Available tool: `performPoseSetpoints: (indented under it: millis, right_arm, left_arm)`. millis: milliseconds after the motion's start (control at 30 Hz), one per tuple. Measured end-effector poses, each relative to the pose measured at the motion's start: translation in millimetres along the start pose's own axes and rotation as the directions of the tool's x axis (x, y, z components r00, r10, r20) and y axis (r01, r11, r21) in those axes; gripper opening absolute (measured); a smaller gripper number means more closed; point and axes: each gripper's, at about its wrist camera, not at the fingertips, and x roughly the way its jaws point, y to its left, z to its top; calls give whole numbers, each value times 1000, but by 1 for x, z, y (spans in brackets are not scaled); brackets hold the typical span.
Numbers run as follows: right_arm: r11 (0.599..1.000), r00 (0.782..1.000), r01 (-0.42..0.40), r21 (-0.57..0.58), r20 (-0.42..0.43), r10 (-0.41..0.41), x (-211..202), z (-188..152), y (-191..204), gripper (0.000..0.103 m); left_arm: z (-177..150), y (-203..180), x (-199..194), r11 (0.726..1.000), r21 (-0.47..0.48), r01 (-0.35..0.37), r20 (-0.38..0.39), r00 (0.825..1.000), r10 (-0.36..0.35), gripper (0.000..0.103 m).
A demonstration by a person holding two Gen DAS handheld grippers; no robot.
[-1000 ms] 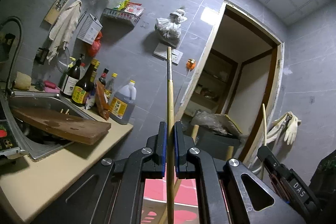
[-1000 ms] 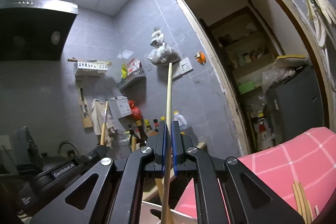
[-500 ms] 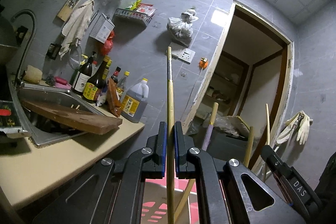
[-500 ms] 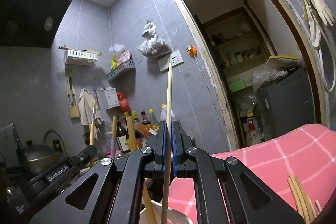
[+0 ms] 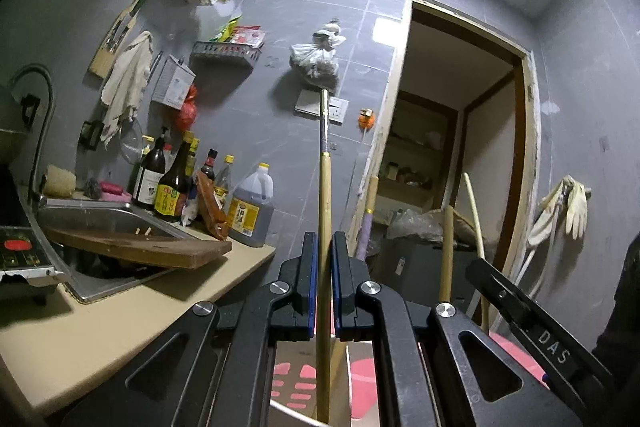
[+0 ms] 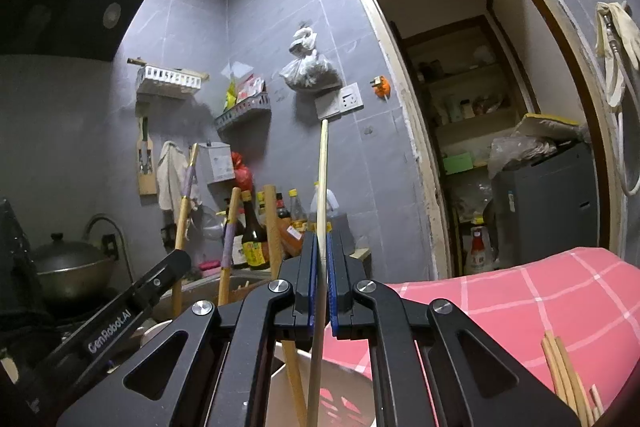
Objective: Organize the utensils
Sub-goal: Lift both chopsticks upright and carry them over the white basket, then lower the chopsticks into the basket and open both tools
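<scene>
Grey glossy tiles (image 5: 248,27) behind slender wooden chopstick (image 5: 324,187)

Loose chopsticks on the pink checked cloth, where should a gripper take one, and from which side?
Take the leftmost of the loose chopsticks near its upper end, from above, jaws across the thin shaft. They lie bunched on the pink checked cloth, so probably only that outer stick has room beside it.

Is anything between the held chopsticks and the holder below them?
Nothing visible blocks them. The left gripper and right gripper each clamp an upright chopstick over the white holder, which already has chopsticks standing in it.
</scene>
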Motion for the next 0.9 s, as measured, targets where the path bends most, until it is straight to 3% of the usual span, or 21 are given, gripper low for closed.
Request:
performPoseSetpoints:
  millis: [667,900]
  right_arm:
    - [998,989,-18,-61,-146,9,-9,-8,2,4]
    - [998,981,-22,-64,-193,9,-14,-9,3,6]
  left_arm:
    - [-20,-7,7,996,85,-22,-170,985,36,5]
    - [-20,-5,-2,997,70,23,-237,971,-6,6]
